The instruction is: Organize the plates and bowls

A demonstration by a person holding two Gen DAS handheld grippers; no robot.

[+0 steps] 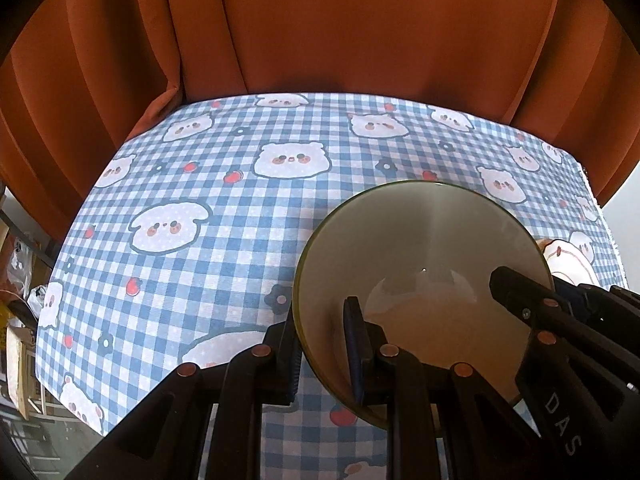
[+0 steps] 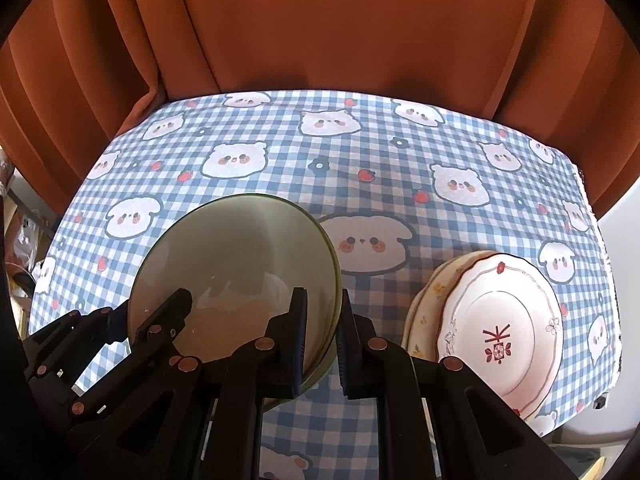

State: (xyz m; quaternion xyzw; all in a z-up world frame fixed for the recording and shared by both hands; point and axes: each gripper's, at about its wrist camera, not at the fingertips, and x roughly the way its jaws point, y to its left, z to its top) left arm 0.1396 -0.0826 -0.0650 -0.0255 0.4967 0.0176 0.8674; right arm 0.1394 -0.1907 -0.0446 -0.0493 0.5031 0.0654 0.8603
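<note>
Open checked tablecloth (image 2: 360,152) stretching beyond and to the left of the green bowl (image 2: 240,264), free for passing. Just right of the bowl, a narrow gap, then stacked plates (image 2: 500,320) blocking the way. Behind the bowl, at the far table edge, an orange curtain (image 2: 320,32) walling off reach. Both sides of the bowl's rim occupied by the left gripper (image 1: 324,344) and right gripper (image 2: 322,344)
</note>
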